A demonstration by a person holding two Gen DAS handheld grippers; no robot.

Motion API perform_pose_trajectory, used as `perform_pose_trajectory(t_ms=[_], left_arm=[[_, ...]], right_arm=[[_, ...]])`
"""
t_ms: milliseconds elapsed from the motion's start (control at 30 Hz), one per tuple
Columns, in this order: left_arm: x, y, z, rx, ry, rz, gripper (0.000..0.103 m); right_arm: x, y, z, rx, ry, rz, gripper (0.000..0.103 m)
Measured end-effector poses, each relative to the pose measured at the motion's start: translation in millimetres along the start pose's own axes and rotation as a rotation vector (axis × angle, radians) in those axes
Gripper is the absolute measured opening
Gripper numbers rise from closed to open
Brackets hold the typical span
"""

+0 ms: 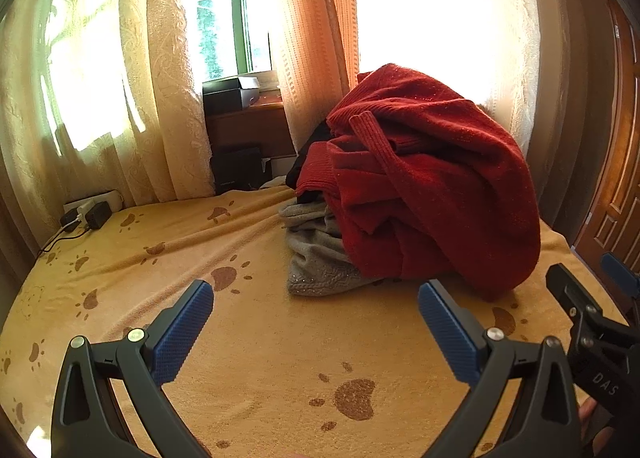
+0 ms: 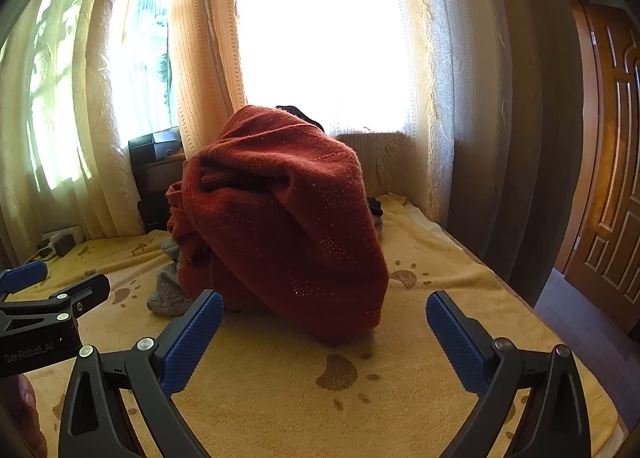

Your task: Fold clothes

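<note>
A heap of clothes lies on a yellow paw-print blanket (image 1: 256, 358). A red knitted sweater (image 1: 432, 185) covers the top of the heap, a grey knitted garment (image 1: 320, 258) sticks out below it, and a dark garment (image 1: 304, 161) shows behind. In the right wrist view the red sweater (image 2: 288, 225) fills the middle, with the grey garment (image 2: 168, 294) at its lower left. My left gripper (image 1: 316, 298) is open and empty, short of the heap. My right gripper (image 2: 324, 310) is open and empty, just in front of the sweater's lower edge. Each gripper shows at the edge of the other's view.
Cream curtains (image 1: 172, 97) and bright windows stand behind the bed. A wooden nightstand (image 1: 248, 125) with dark boxes is at the back. A power strip with chargers (image 1: 88, 209) lies at the far left. A wooden door (image 2: 608, 177) is to the right, past the blanket's edge.
</note>
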State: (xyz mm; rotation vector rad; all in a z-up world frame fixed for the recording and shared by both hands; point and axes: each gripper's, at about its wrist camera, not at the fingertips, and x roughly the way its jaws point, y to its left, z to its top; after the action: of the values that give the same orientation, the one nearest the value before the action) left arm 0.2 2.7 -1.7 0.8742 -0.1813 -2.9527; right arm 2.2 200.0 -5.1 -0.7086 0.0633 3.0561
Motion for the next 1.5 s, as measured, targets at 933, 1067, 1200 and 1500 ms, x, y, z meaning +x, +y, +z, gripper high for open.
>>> perform_pose_trajectory(t_ms=[933, 1067, 1200, 1500], left_arm=[[49, 26, -26, -0.054, 0.071, 0.133, 0.103], [48, 26, -26, -0.053, 0.072, 0.14, 0.103], [47, 26, -27, -0.052, 0.075, 0.14, 0.103], [45, 26, -28, -0.059, 0.073, 0.137, 0.103]], right_arm=[[52, 12, -25, 0.022, 0.103, 0.129, 0.103], [55, 11, -27, 0.025, 0.118, 0.134, 0.103], [56, 14, -29, 0.01, 0.12, 0.133, 0.103], [69, 25, -36, -0.047, 0.195, 0.139, 0.103]])
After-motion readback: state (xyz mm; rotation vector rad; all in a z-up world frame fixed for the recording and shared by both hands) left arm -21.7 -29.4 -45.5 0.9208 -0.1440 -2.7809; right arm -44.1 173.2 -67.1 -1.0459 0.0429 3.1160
